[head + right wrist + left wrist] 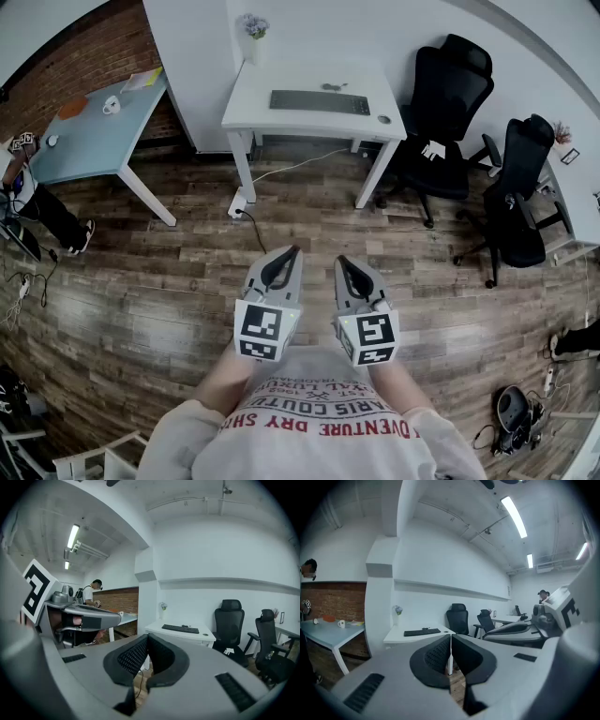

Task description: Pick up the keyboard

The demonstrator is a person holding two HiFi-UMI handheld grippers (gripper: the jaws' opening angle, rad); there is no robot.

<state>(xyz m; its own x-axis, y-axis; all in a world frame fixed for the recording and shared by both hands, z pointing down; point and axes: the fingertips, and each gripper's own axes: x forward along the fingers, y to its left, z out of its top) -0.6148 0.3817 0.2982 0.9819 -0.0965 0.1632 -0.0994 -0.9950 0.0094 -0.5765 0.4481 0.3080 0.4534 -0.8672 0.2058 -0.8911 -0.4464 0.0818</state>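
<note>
A dark keyboard (320, 101) lies flat on a white desk (253, 111) against the far wall; it also shows as the keyboard (422, 632) in the left gripper view and the keyboard (180, 629) in the right gripper view. My left gripper (294, 249) and right gripper (339, 259) hang side by side over the wooden floor, well short of the desk. Both are shut with nothing between the jaws. The left gripper (450, 639) and right gripper (147, 637) point roughly toward the desk.
A small vase with flowers (253, 36) and a round object (383, 119) share the white desk. Two black office chairs (448, 117) (518, 202) stand to its right. A blue table (89, 141) is at the left. A cable and power strip (238, 204) lie on the floor. A person (92, 597) stands at the left.
</note>
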